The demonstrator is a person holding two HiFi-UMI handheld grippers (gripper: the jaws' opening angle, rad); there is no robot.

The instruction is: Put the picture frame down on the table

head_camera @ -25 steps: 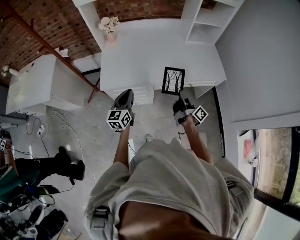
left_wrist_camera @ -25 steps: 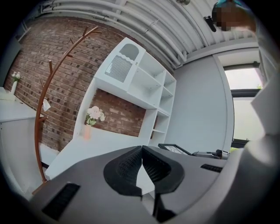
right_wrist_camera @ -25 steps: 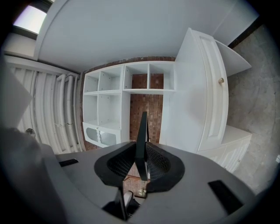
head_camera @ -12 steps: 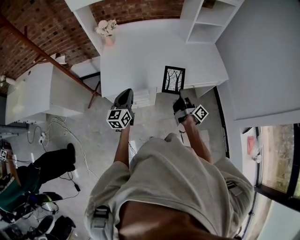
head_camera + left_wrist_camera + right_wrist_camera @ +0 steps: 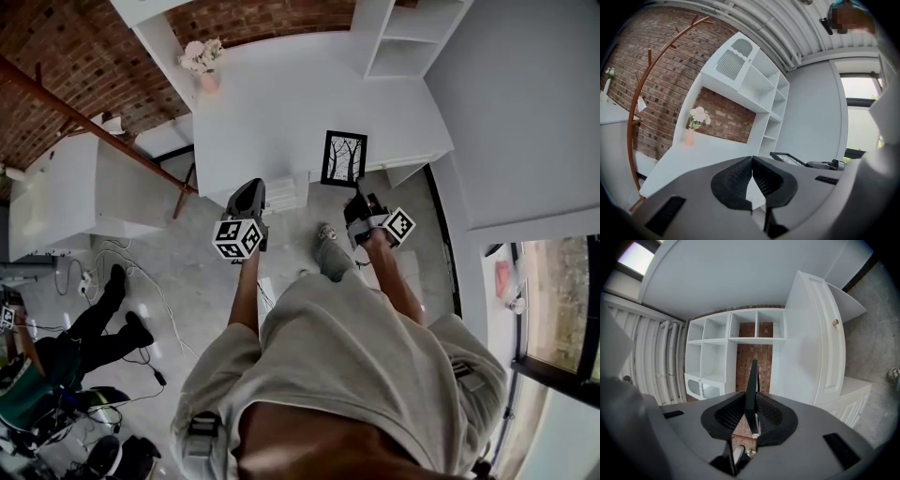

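The picture frame is black with a bare-tree print. It is held about level, face up, over the near edge of the white table. My right gripper is shut on the frame's near edge. In the right gripper view the frame shows edge-on, pinched between the two pads. My left gripper hangs left of the frame, shut with nothing in it, in front of the table's edge. From the left gripper view the frame shows low at the right, past the closed jaws.
A vase of pale flowers stands at the table's far left corner. White shelves rise at the far right. White drawers sit under the table. A copper coat stand and a second white table are left. A person sits on the floor at left.
Both grippers and the frame have barely moved. My foot has stepped forward between the grippers. The person on the floor at left shifted their legs.
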